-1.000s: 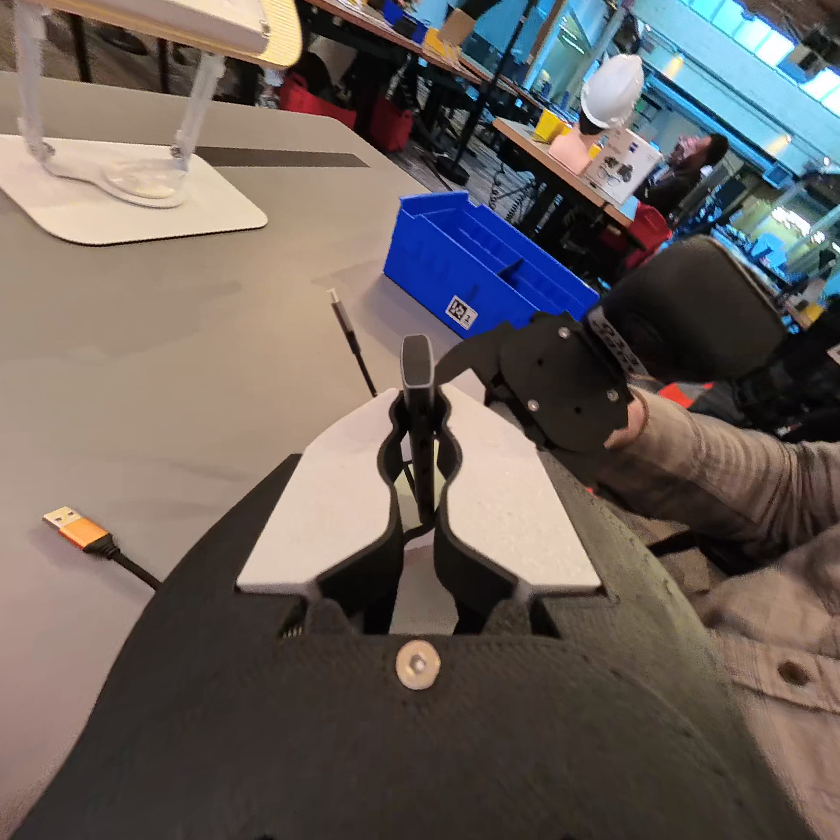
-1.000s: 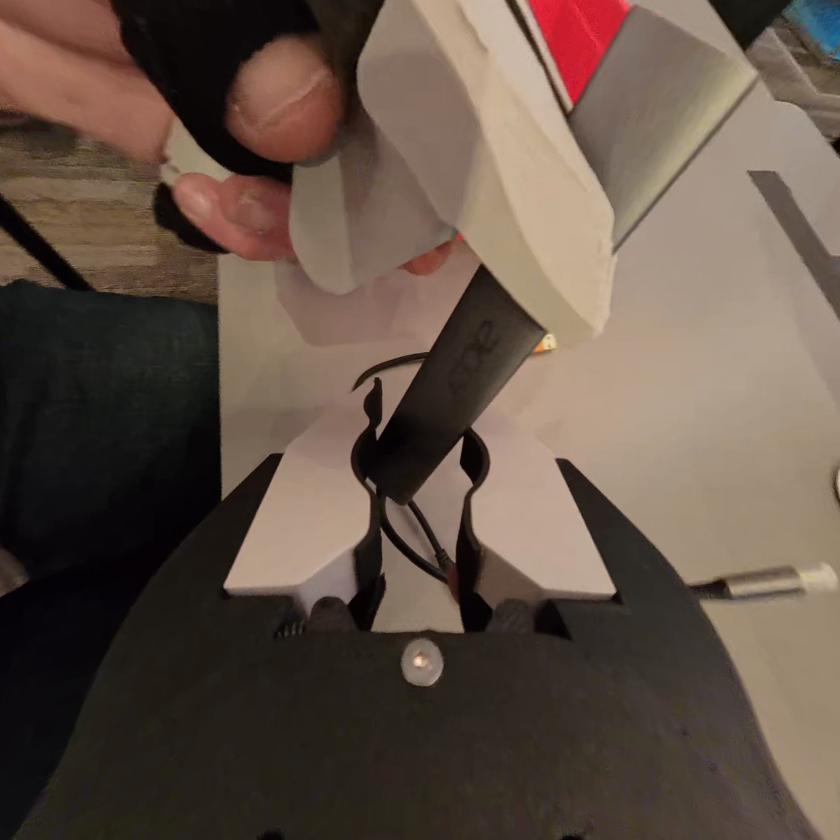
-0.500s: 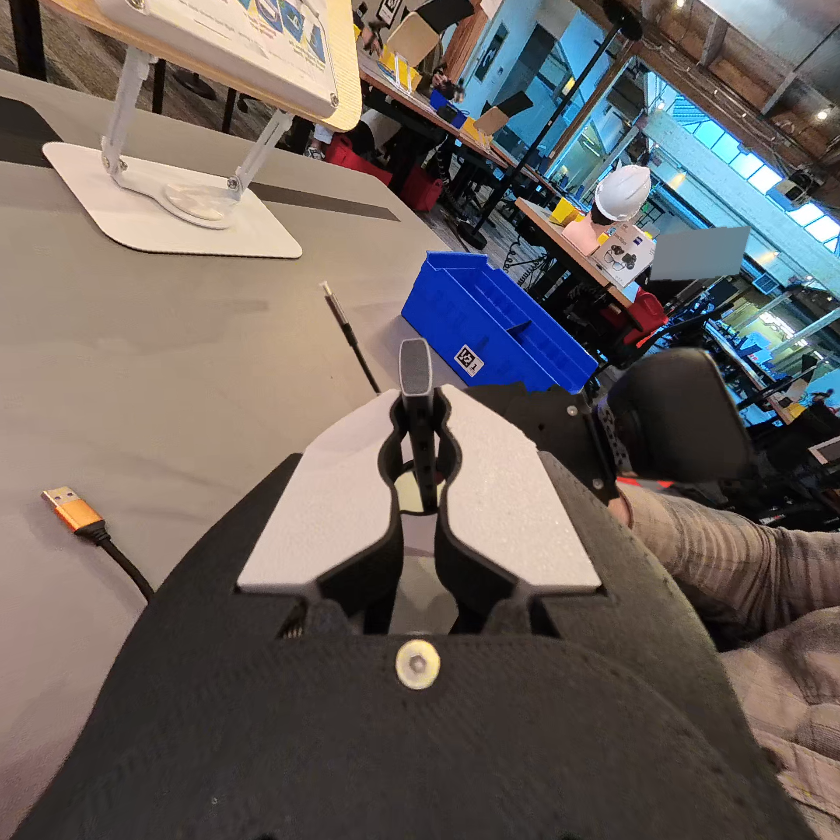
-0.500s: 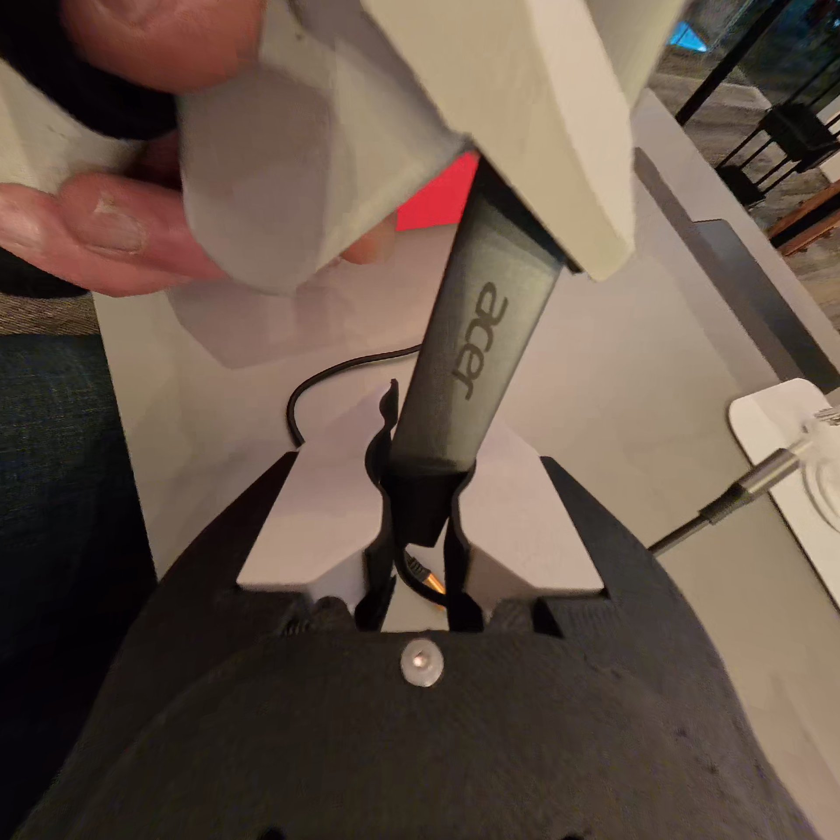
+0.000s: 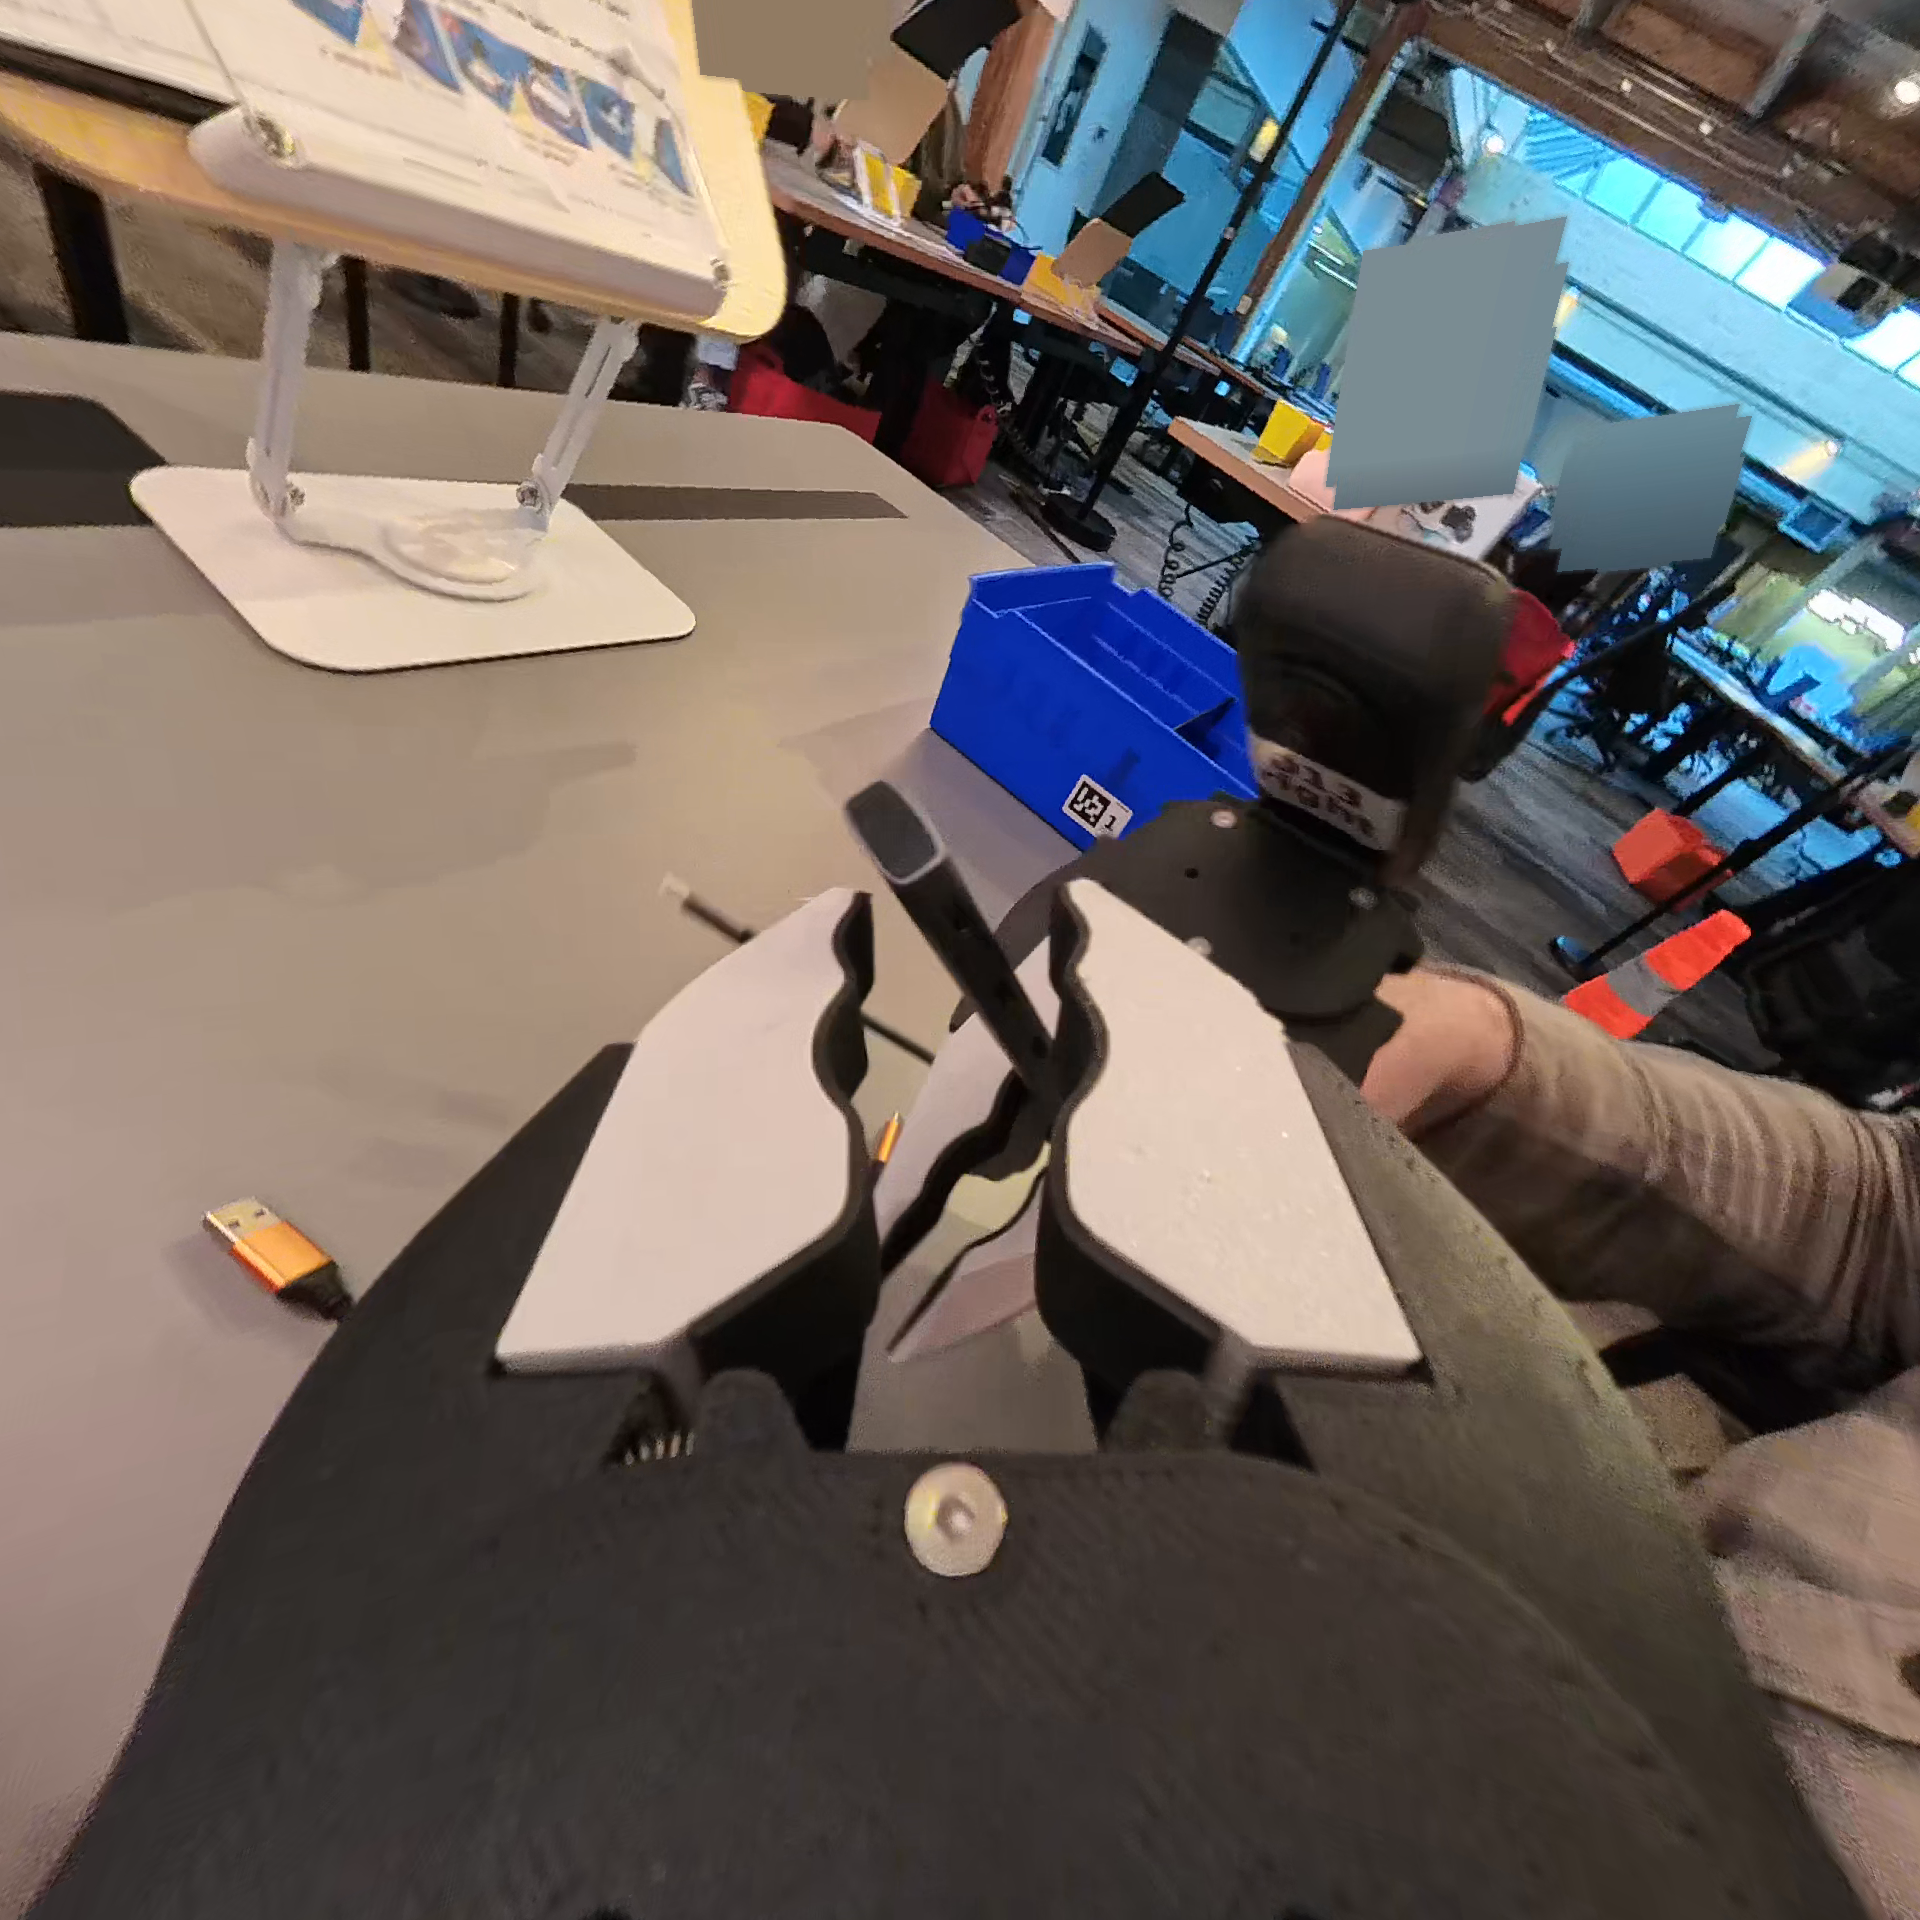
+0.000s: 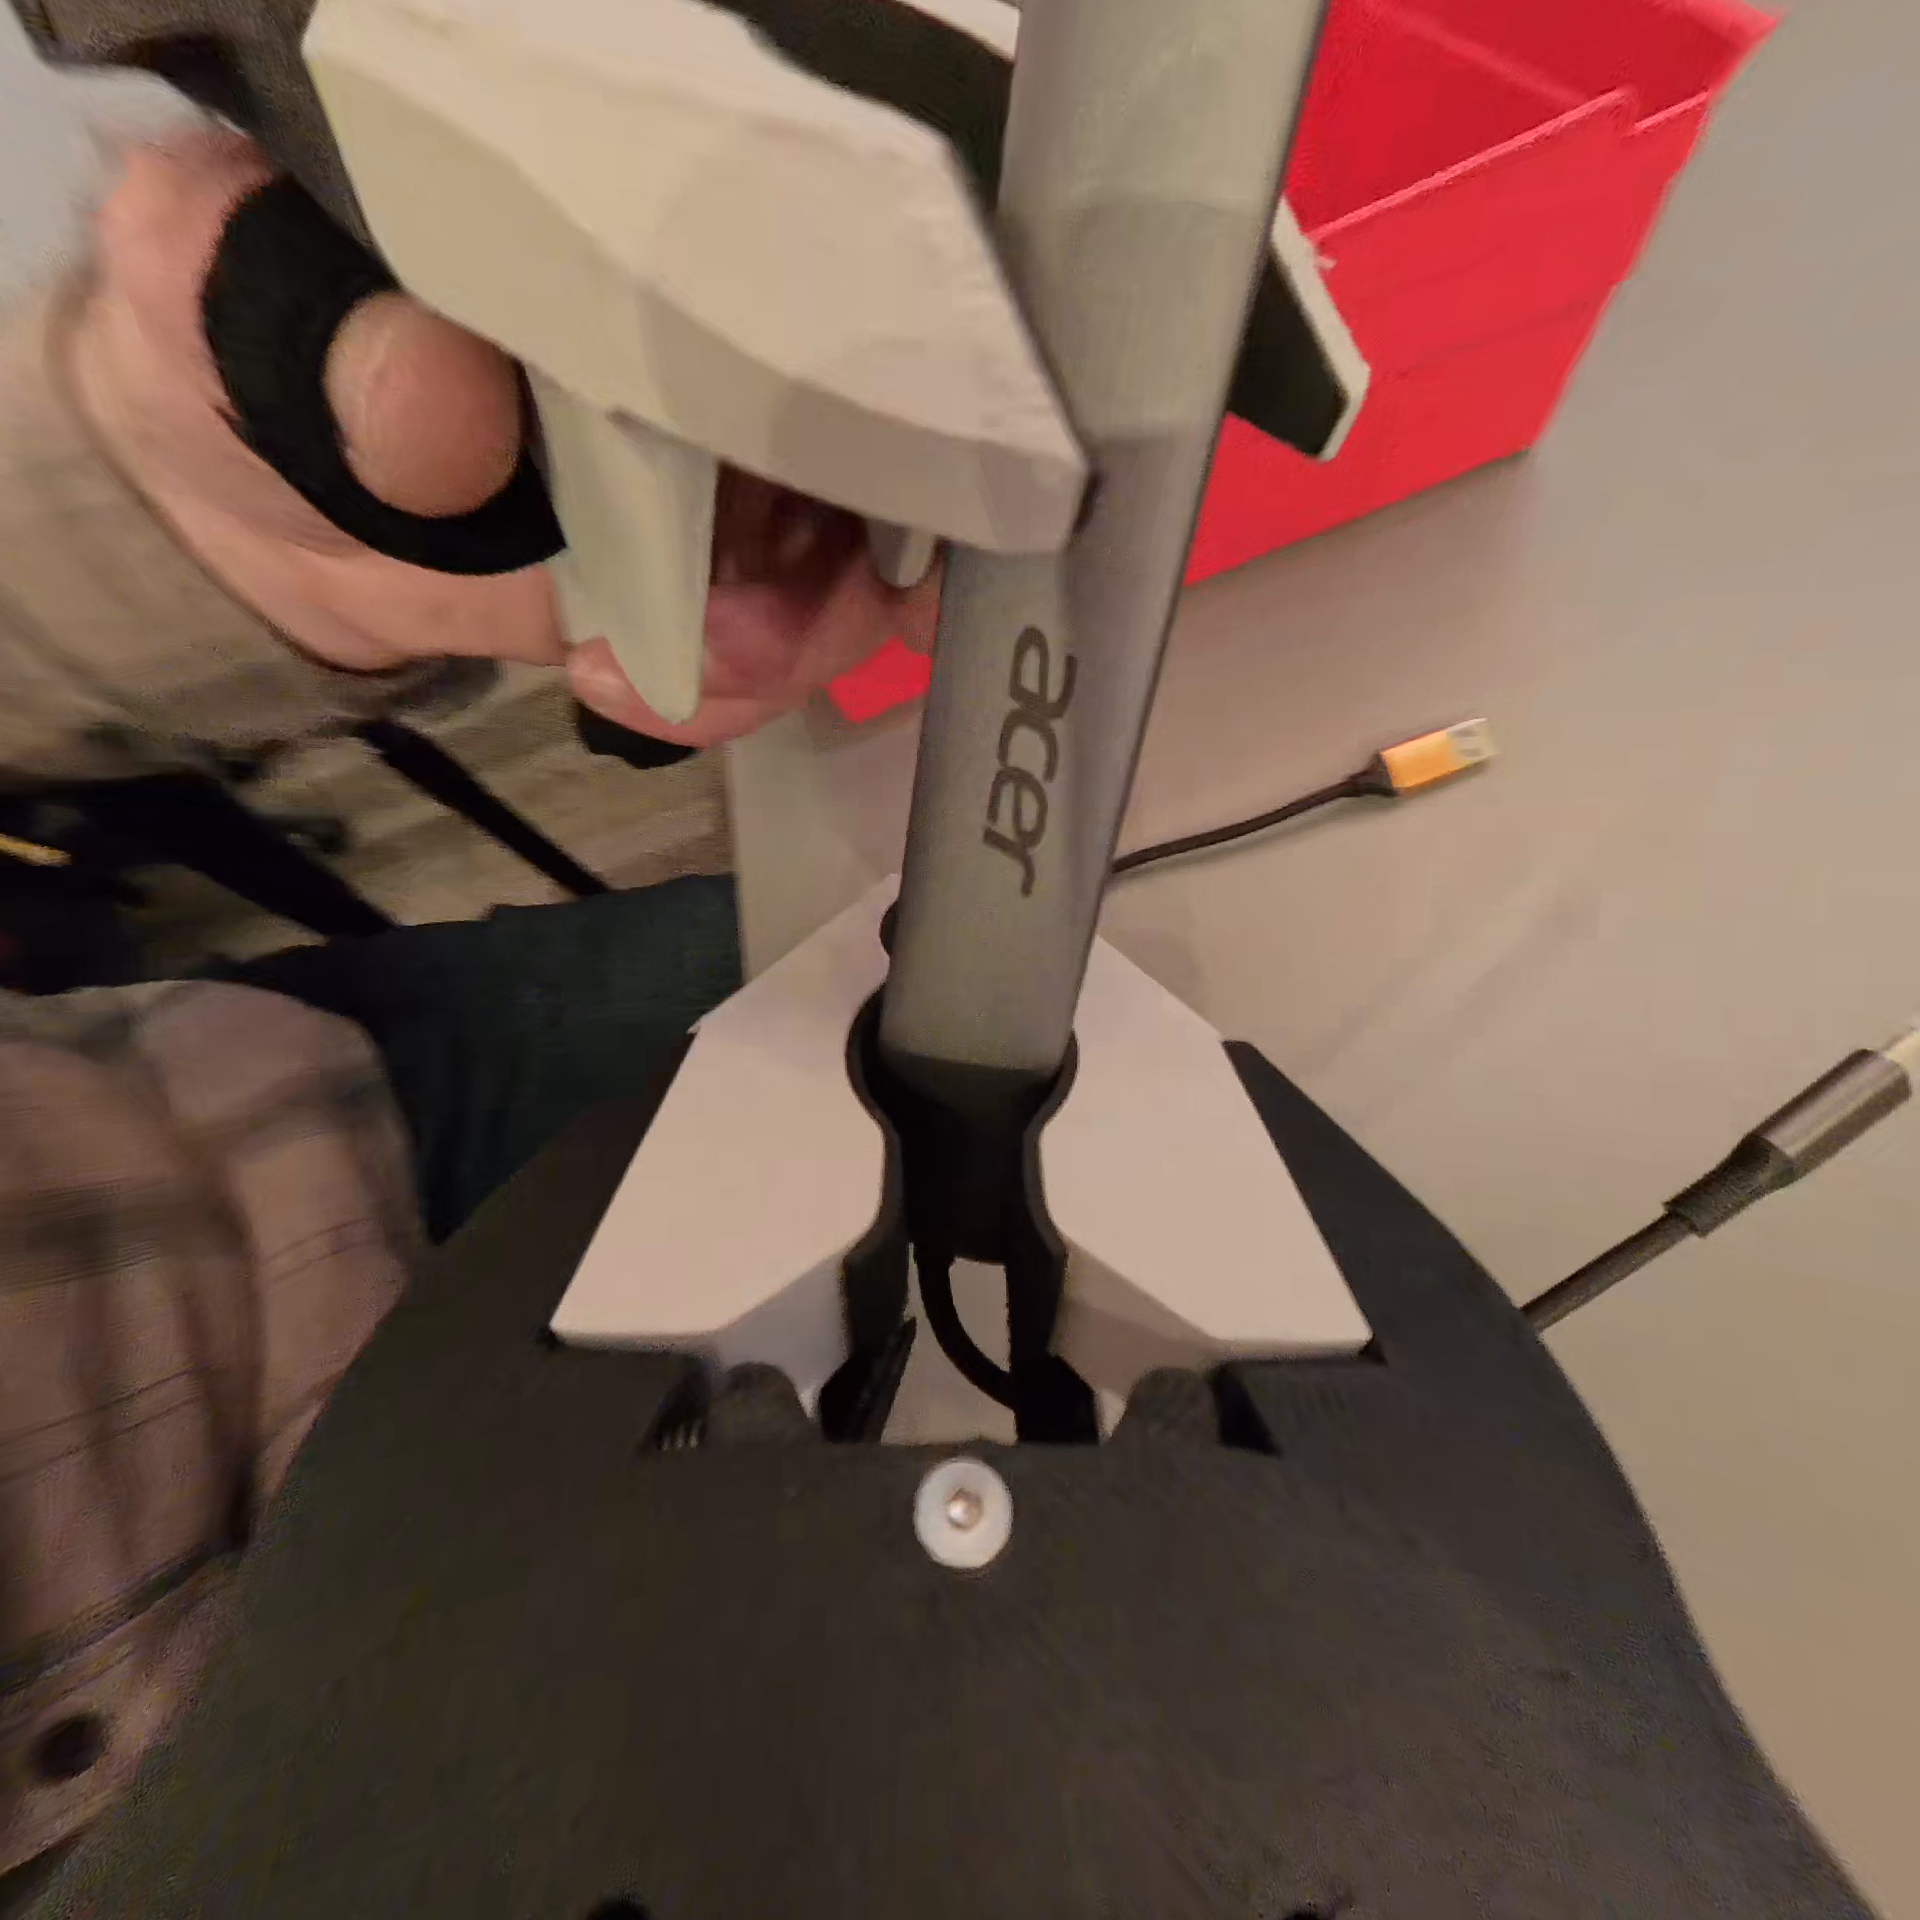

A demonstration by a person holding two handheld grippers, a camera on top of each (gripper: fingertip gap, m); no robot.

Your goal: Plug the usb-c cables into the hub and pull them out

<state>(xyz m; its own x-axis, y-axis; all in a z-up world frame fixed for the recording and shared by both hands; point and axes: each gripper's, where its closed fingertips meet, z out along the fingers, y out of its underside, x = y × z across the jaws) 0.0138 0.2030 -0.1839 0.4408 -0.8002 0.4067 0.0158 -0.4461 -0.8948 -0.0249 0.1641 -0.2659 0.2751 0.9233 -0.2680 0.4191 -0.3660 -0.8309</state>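
Grey table point(image 5: 312, 935) carries everything. White tablet-style stand point(image 5: 416, 582) sits at the far left of it, blue bin point(image 5: 1081, 707) at the far edge in the left wrist view; red bin point(image 6: 1455, 312) shows far right in the right wrist view.

Left gripper point(image 5: 956, 1018): fingers spread wide. The hub point(image 5: 956, 935) (slim dark grey bar) leans tilted through the gap, its lower part against the inner edge of the right-hand finger point(image 5: 1174, 1132); the left-hand finger is clear of it. So no clamp from this side.

Right gripper point(image 6: 971, 1070): fingers narrow and closed around the hub's point(image 6: 1039, 727) black cable end, which sits in the scalloped notch near the tips. Short black pigtail point(image 6: 956, 1340) loops down between the fingers toward the base. In that view the left gripper's pale fingers point(image 6: 727, 260) flank the hub higher up, one on each side; contact there can't be judged (blurred, close to lens).

Hub is off the table, held up between both tools.

Loose cables on the table, none plugged in:
- orange USB-A plug point(image 5: 275, 1257) with black cord, left of the left gripper, also visible at point(image 6: 1434, 758)
- silver-shelled plug on braided black cord point(image 6: 1787, 1143), at the right edge of the right wrist view
- thin black cable with small pale tip point(image 5: 717, 914), beyond the left finger
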